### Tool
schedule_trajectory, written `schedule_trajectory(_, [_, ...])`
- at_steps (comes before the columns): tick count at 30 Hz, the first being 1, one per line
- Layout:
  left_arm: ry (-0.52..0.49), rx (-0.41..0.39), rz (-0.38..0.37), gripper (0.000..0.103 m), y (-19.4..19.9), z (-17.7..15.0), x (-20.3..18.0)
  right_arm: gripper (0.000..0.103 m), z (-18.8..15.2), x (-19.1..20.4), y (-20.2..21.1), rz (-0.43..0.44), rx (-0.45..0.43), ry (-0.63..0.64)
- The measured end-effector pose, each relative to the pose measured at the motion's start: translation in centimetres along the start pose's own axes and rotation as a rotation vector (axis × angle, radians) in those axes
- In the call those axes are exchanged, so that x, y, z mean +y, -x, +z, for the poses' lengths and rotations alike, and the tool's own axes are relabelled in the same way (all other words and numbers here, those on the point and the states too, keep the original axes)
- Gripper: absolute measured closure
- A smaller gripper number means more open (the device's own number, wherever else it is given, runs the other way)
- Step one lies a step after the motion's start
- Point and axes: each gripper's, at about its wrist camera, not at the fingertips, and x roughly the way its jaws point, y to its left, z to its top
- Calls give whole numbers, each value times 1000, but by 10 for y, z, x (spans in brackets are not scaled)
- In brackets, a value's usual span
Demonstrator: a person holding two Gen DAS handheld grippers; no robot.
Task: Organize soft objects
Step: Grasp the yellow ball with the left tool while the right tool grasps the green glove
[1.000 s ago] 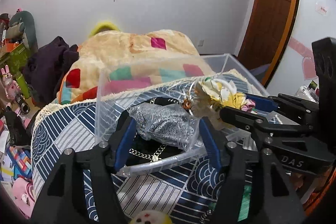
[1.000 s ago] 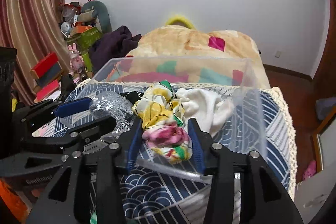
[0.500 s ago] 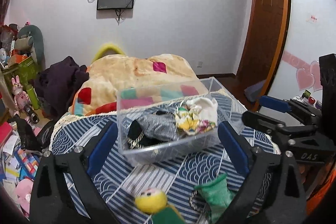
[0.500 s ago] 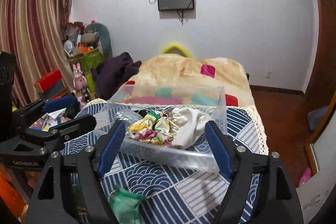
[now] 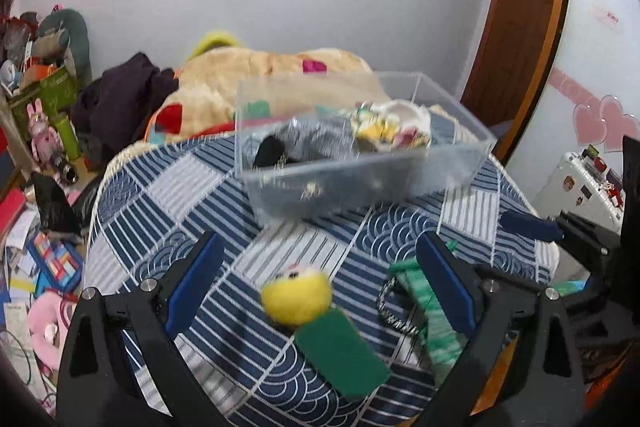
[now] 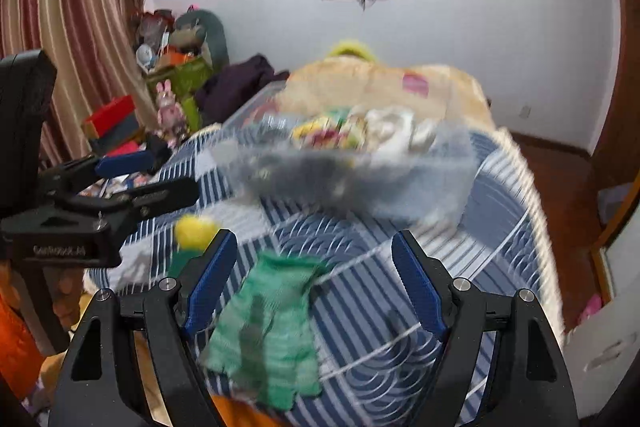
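Hovering over the table, two hand-held grippers, both empty.

Left gripper (image 5: 316,281): fingers spread wide, nothing between them. Below its gap, at about 6 o'clock in the left wrist view, lies the yellow-headed plush toy (image 5: 297,297) with a flat green body.

Right gripper (image 6: 314,277): fingers likewise wide apart, holding nothing. The green knit glove (image 6: 268,323) lies flat under its left finger, at about 7 o'clock in the right wrist view; that view is motion-blurred, so the glove's finer shape cannot be told.

Clear plastic bin (image 5: 448,163): stands on the blue patterned tablecloth (image 5: 160,203) at 12 o'clock from both grippers, well apart from the fingertips. Contents: a grey fabric piece (image 5: 316,139), a floral cloth (image 5: 380,129), a white cloth (image 5: 412,113), and a black item (image 5: 270,151) at the bin's 9 o'clock end.

Loose items remaining on the cloth: the plush toy, the glove, and a dark beaded loop (image 5: 390,311) touching the glove's edge.

Step in hand (judged): between placements; part of the soft goods are binned, and the next pick-up is being lined up.

Next move (judged): each gripper should lower onto the item beneath it, close across a bunched part of the fabric, then carry it toward 12 o'clock and over the bin wall. The glove lies flat, so the fingers must pinch a fold and avoid snagging the tablecloth or the loop.
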Motion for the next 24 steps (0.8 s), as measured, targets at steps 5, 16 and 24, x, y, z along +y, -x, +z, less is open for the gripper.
schedule_trajectory(5, [6,33,23,10,-12,-14,4,29,-19,6,-18,38,78,-4])
schedule_trajectory(16, [45,111,-19,54,-33,-25,17,72,-29,9,-23,94,120,-2])
schedule_trajectory(24, [34,75,-47,61,-25,-22,13,90,-27,2,-10,93,66,-34])
